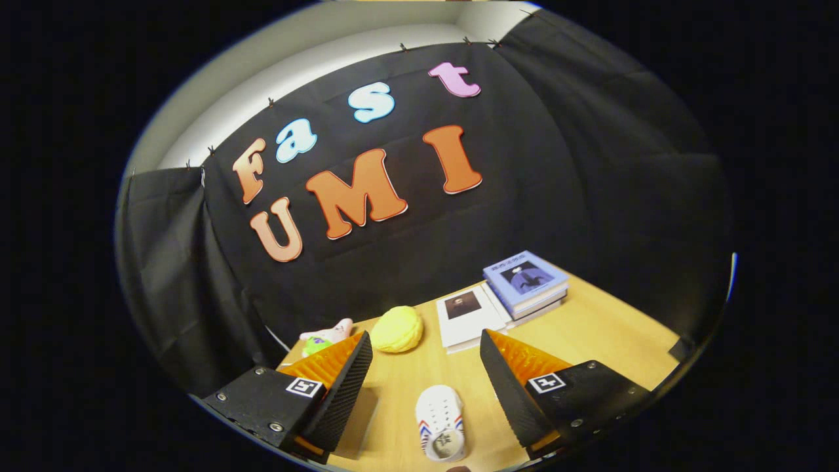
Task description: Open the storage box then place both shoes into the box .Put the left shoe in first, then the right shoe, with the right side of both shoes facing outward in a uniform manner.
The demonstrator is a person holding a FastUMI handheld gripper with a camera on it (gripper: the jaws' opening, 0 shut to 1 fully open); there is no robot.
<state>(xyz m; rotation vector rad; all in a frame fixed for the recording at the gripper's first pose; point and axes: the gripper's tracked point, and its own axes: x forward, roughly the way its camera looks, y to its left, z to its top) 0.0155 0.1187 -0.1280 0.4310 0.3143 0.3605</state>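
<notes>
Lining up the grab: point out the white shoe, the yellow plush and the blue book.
white shoe (pixel 440 423), gripper view, laced upper, between the open fingers
yellow plush (pixel 396 329), gripper view, its top
blue book (pixel 524 273), gripper view, cover

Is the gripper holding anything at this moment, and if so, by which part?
Nothing is held. The gripper is open, its fingers spread wide above the table; the white shoe lies on the wood between them, touched by neither finger.

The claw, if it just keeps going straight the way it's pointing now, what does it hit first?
Probably the yellow plush toy, lying on the table just beyond the open claw. The white shoe sits between the fingers, likely below the line of travel, though depth is hard to judge.
</notes>
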